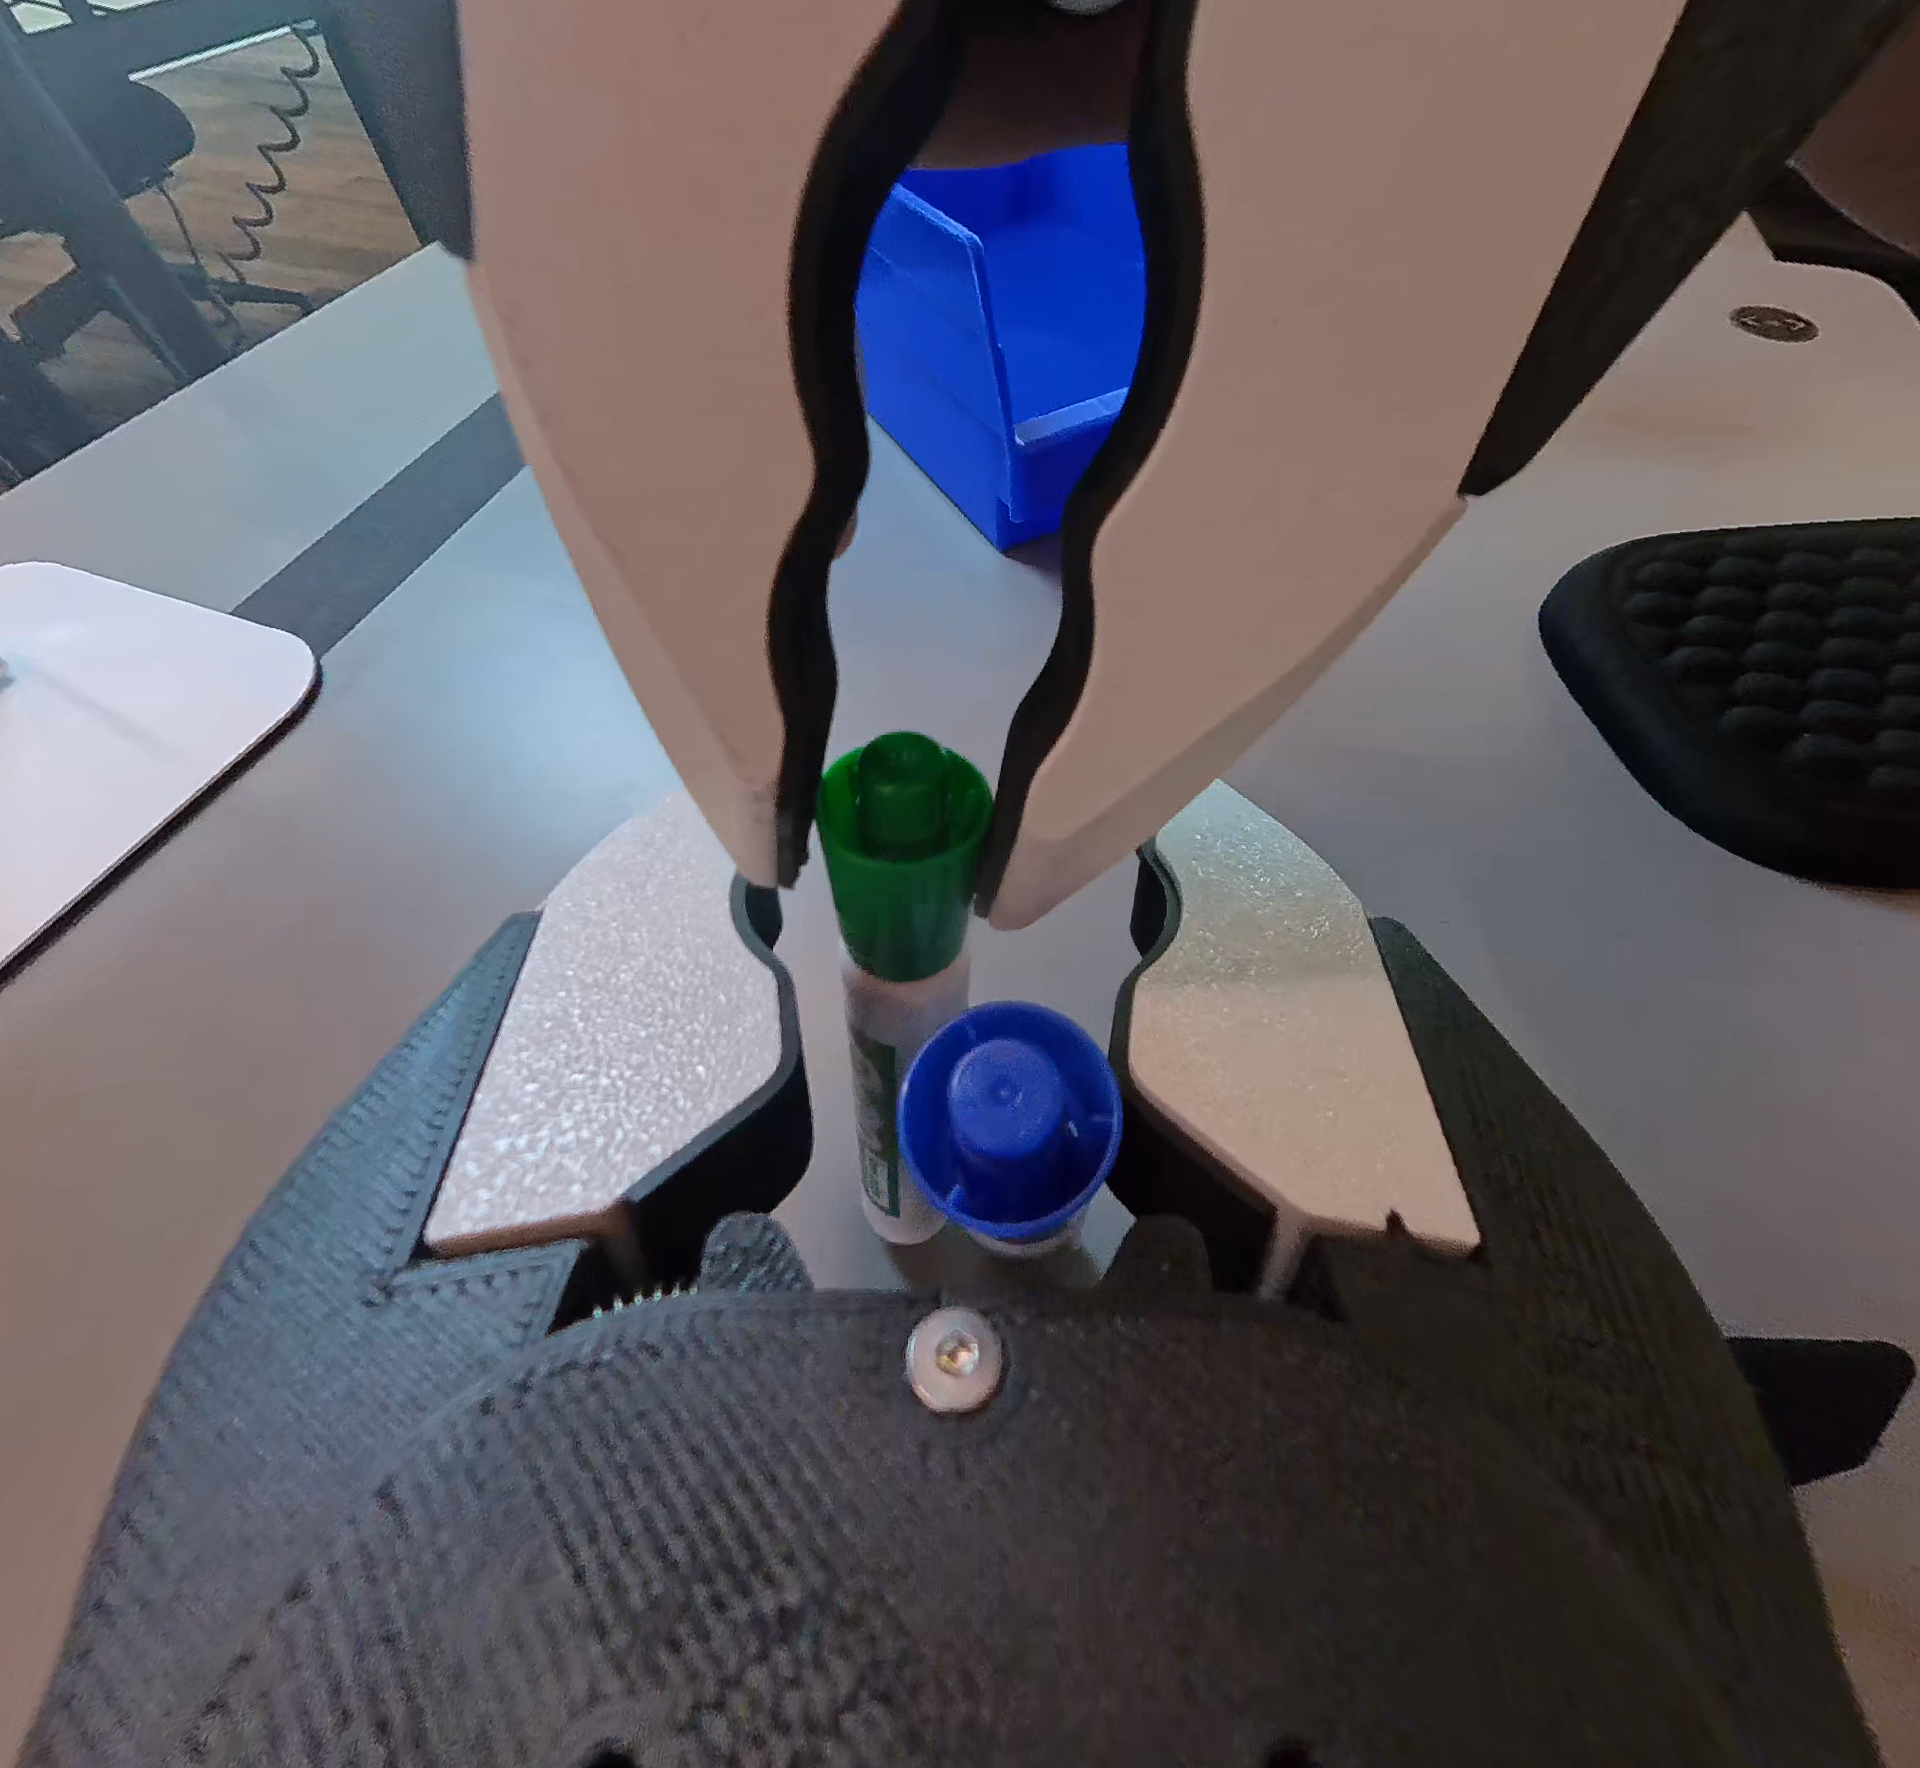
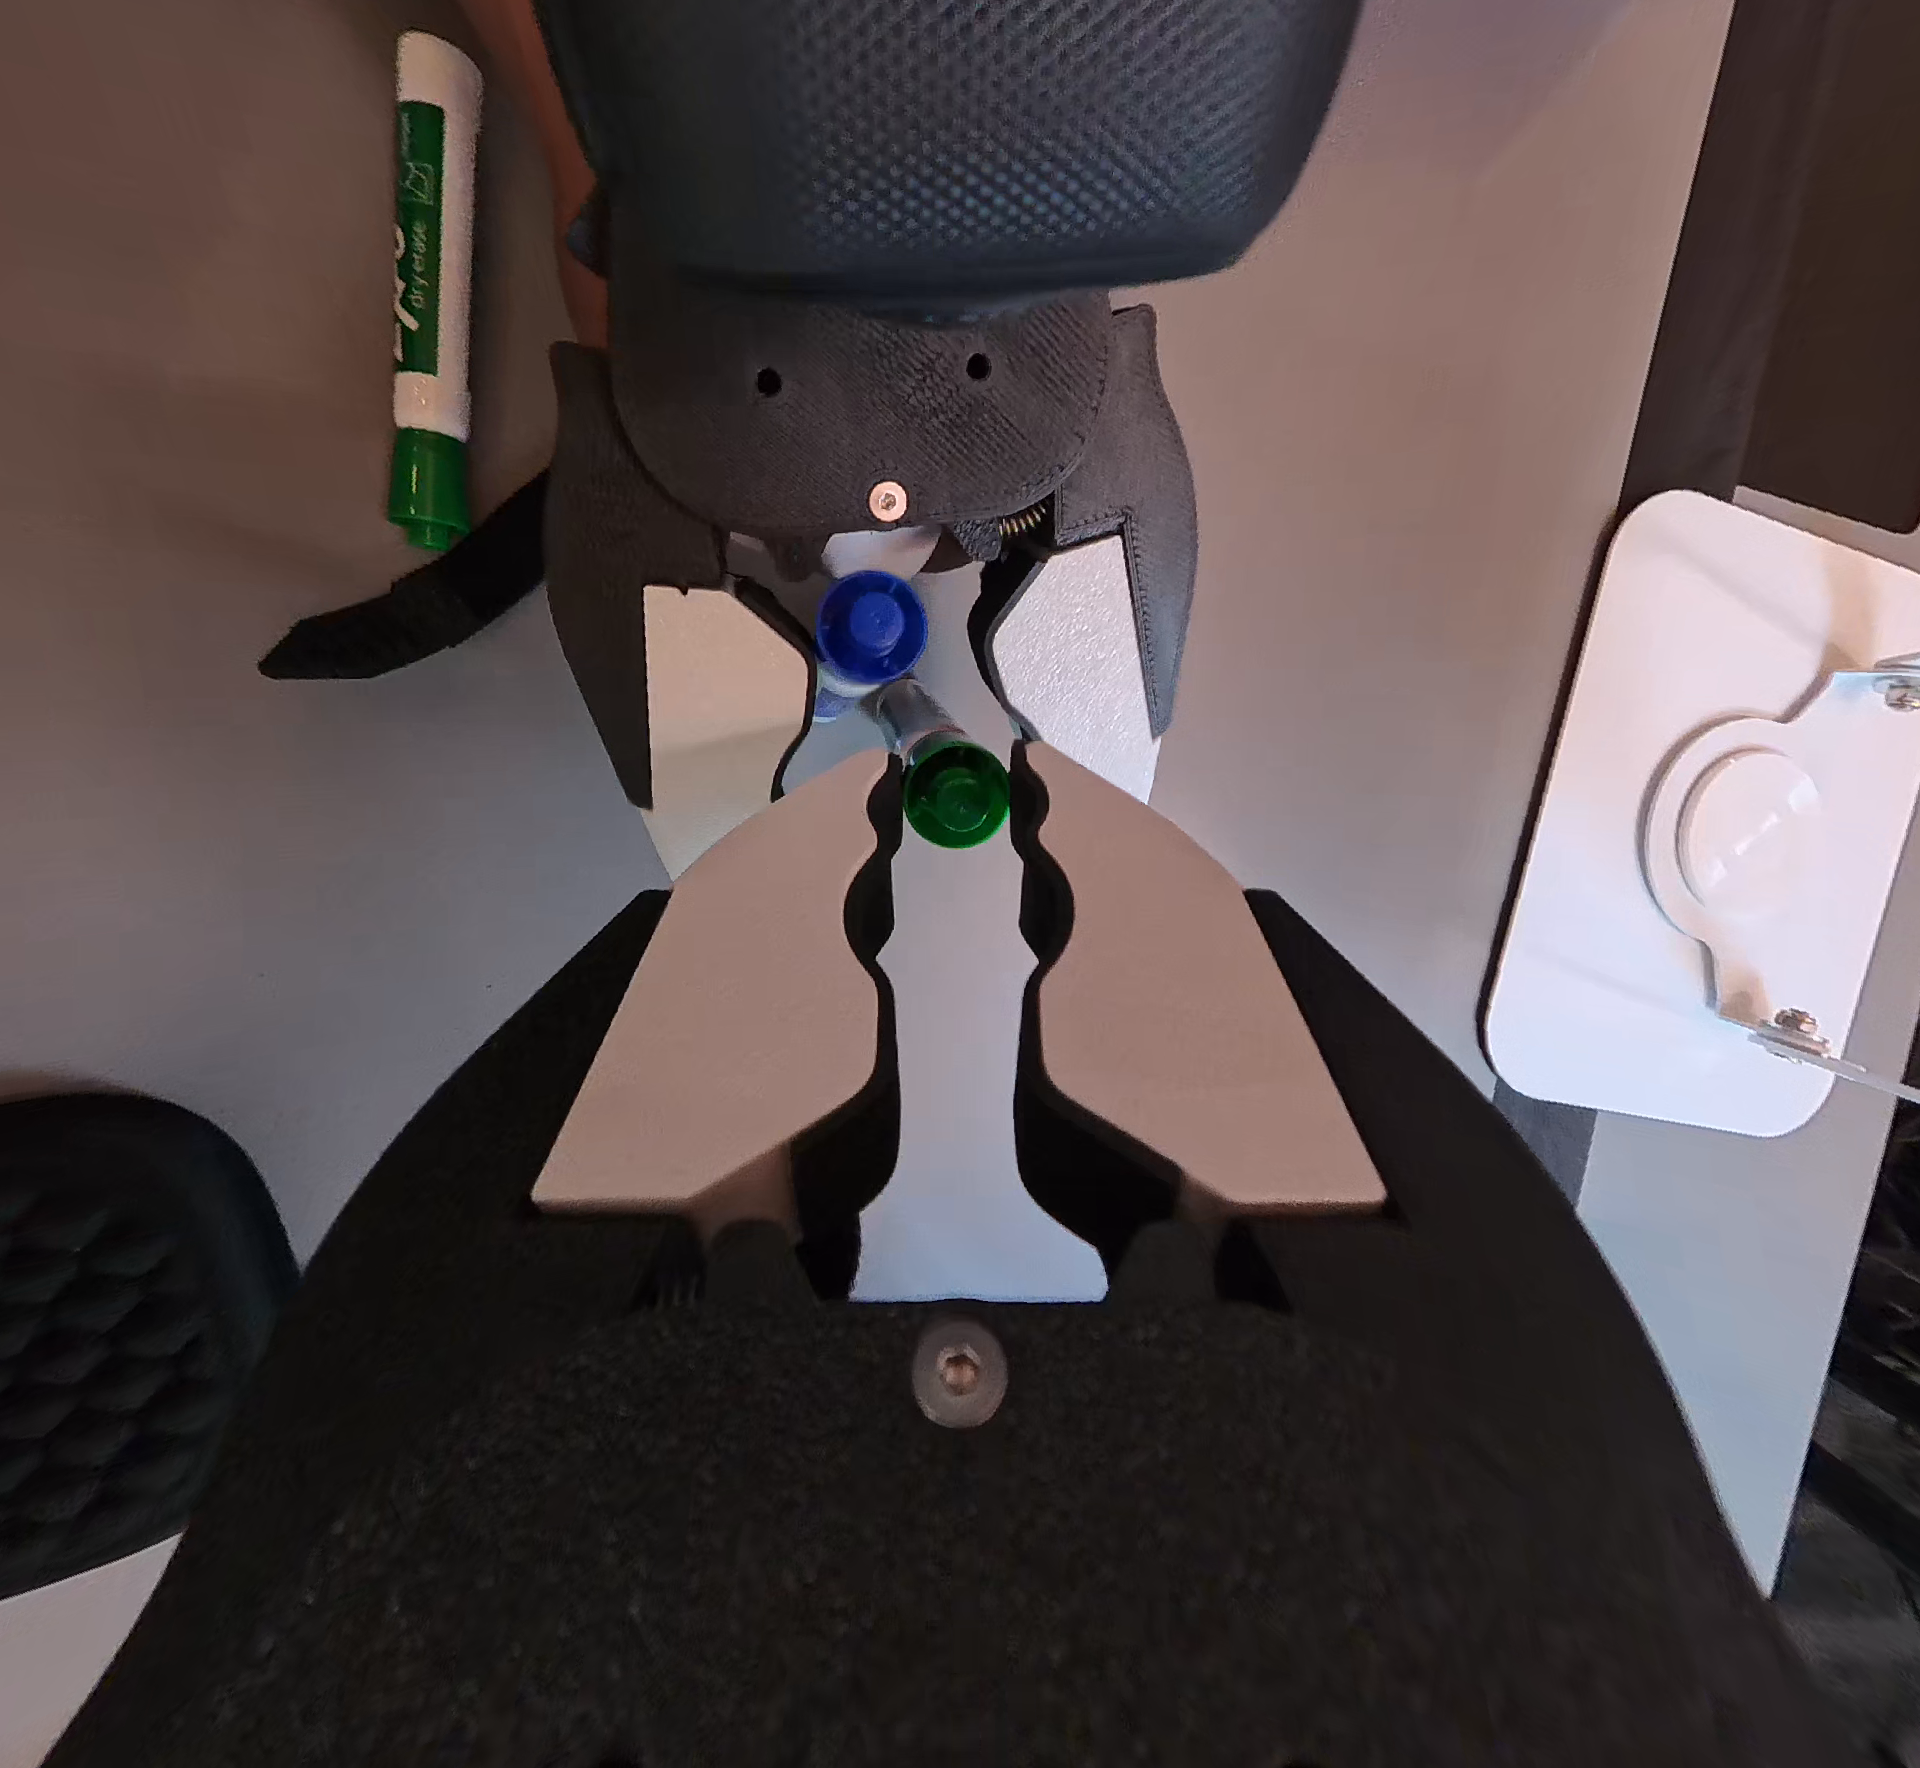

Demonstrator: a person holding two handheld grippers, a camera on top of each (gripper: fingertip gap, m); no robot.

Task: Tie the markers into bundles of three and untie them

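On the pale grey table (image 2: 208, 835) – both cameras look down at it from close range.

- Right gripper (image 2: 954, 762): the biggest thing in the left wrist view, reaching in from the top. Its jaws are closed on the cap of the upright green marker (image 1: 902, 845), 1 tip touching each side.
- Left gripper (image 1: 956, 897): faces the right one, tips nearly meeting it. Its jaws stand parted, and 2 markers sit between its fingers. In the right wrist view a gap shows between the blue cap and 1 finger.
- Blue bin (image 1: 997, 347): beyond the grippers in the left wrist view, well apart from the markers.
- Black textured pad (image 2: 104, 1303): at the table edge, off to the side of the right gripper.
- White plate (image 2: 1662, 835) with rounded corners, carrying a round fitting and metal brackets – it lies on the other side.
- Second green marker (image 2: 431, 284): lying flat on the table beside the left gripper, capped, touching neither gripper.
- Green marker in the jaws: leans slightly, its barrel running down next to the blue one.
- Blue marker (image 1: 1008, 1121): upright, cap toward the cameras, deep between the left fingers and just beside the green barrel.
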